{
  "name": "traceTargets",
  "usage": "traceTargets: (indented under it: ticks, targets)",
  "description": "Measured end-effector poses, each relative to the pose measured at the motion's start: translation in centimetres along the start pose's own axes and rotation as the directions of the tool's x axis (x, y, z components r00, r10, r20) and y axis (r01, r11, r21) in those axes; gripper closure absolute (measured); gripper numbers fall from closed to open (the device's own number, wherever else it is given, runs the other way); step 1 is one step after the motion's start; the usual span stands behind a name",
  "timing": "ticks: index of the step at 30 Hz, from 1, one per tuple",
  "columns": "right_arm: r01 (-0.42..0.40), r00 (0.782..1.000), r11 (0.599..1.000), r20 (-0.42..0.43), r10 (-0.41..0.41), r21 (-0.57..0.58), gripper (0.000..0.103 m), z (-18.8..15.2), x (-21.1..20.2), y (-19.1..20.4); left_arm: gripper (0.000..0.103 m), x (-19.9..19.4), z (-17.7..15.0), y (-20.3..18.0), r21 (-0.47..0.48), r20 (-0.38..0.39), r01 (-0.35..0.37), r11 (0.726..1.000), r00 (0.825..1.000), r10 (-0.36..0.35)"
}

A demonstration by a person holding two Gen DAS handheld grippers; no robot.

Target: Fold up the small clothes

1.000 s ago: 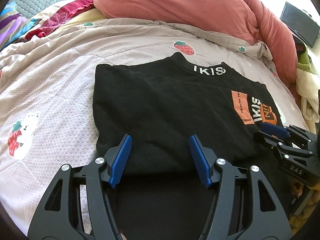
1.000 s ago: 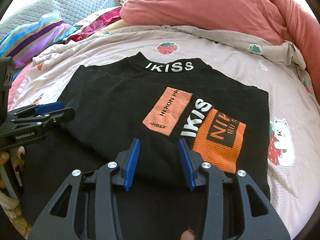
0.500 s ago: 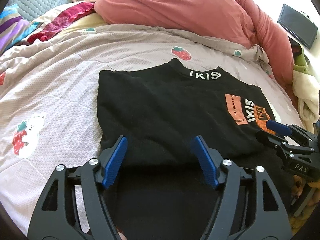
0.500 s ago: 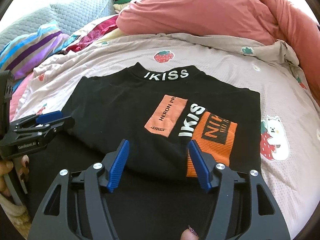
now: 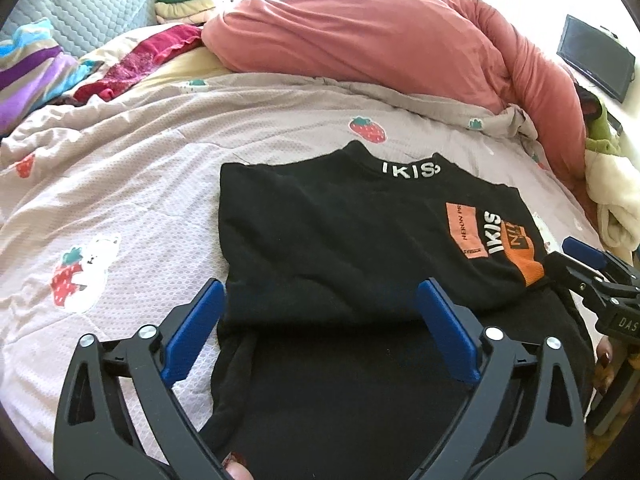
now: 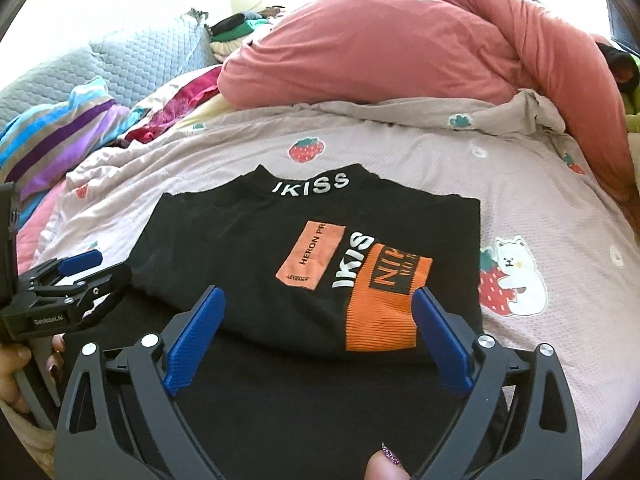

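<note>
A black top (image 5: 344, 240) with white "IKISS" lettering and orange patches lies flat on the bed, its lower part folded up over the body; it also shows in the right wrist view (image 6: 320, 256). My left gripper (image 5: 320, 308) is wide open and empty over the near left folded edge. My right gripper (image 6: 316, 316) is wide open and empty over the near right folded edge, by the orange patch (image 6: 380, 316). Each gripper shows at the other view's edge: the right one (image 5: 592, 276), the left one (image 6: 80, 280).
The bed has a pale pink strawberry-print quilt (image 5: 120, 208). A bunched red-pink duvet (image 5: 380, 48) lies along the far side. Striped and red clothes (image 6: 60, 136) pile at the far left. A grey quilted pillow (image 5: 92, 12) and a dark screen (image 5: 596, 56) sit behind.
Both grippers have opened wider and drawn back from the top towards the near edge. The top lies still with its lower part folded up.
</note>
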State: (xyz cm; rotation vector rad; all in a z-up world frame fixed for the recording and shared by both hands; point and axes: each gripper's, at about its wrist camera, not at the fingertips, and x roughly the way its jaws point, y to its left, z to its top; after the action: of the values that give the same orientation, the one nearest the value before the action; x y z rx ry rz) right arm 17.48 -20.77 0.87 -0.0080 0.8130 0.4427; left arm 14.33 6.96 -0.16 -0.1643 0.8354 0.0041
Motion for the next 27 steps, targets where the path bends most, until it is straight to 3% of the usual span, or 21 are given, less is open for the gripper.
traceTargets:
  ticks: [27]
  targets:
    - [0.012, 0.998, 1.000, 0.062, -0.013, 0.013, 0.007, -0.9, -4.9, -1.4, 0.010, -5.2, -2.5, -0.2, 0.018, 0.063, -0.036, 0.999, 0.997, 0.035]
